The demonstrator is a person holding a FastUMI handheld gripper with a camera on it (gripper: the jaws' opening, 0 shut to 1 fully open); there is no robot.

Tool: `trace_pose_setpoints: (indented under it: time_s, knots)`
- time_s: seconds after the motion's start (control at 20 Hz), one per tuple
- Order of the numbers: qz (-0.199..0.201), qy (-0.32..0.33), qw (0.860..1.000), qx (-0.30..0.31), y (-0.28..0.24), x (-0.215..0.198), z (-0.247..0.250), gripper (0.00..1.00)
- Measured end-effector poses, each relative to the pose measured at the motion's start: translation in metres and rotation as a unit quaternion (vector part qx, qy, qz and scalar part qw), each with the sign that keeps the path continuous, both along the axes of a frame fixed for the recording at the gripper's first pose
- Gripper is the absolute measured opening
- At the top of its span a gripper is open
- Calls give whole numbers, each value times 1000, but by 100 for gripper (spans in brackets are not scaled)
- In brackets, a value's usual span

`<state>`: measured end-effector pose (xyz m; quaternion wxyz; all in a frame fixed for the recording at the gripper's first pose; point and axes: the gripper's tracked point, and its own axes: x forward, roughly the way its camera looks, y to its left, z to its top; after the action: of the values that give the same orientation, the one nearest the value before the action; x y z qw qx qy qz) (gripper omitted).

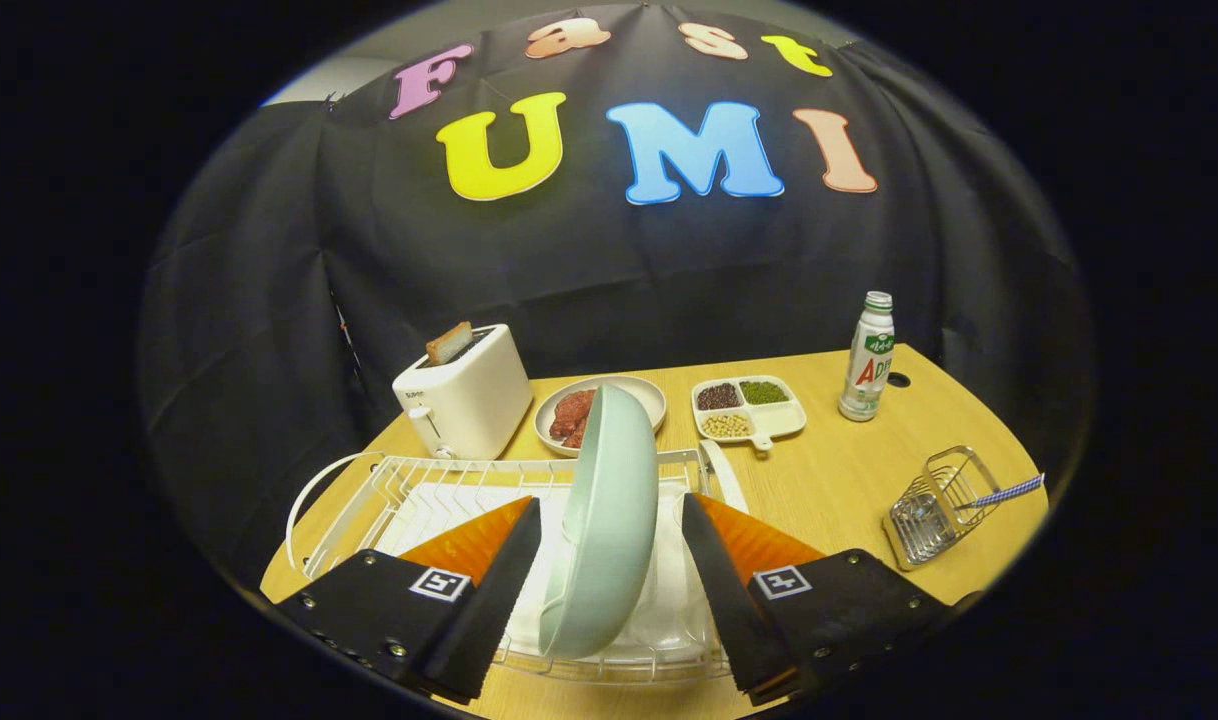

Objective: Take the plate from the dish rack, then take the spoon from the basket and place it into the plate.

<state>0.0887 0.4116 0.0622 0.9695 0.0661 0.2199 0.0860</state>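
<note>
Plate (pixel 609 520), pale green, stands on edge in the white wire dish rack (pixel 369 490), right between the two fingers of the tool (pixel 609 545). The tool is spread wide, a clear gap showing on each side of the plate's rim, so neither finger touches it and nothing is held. The plate's rounded back faces the right finger; its upper rim rises above both fingertips. The rack's other slots to the left of the plate are bare wire, and its curved handle reaches toward the worktop's (pixel 839 480) left edge. Just beyond the rack sit a white toaster (pixel 464 405) with a slice of bread in its slot and a shallow dish of red meat (pixel 569 415), partly hidden by the plate. A divided tray of grains (pixel 749 408) and a bottle (pixel 867 358) stand farther back. Well to the right of the rack, across bare wood, a small wire basket (pixel 939 500) holds the spoon (pixel 1009 490), whose checked handle sticks out toward the worktop's right edge.
</note>
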Motion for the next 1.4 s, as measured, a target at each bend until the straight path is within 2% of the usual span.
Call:
trace_pose_setpoints:
  time_s: [0.1, 0.15, 0.35, 0.45, 0.5, 0.55, 0.75, 0.9, 1.05, 1.4]
  knots:
    - [7, 19, 1000, 8, 3, 7, -12, 88]
    - [11, 27, 1000, 11, 5, 9, -18, 79]
    - [22, 61, 998, 15, 12, 16, -31, 79]
    - [25, 68, 997, 6, 15, 13, -36, 50]
    - [21, 74, 997, -6, 15, 13, -36, 51]
    - [17, 75, 997, -15, 12, 12, -35, 46]
    - [-26, 87, 995, -52, 1, 11, -37, 40]
    - [-62, 71, 993, -78, -5, 15, -23, 36]
    - [-70, 51, 988, -124, -1, 21, -3, 33]
    - [-88, 17, 965, -246, -2, 20, 31, 33]
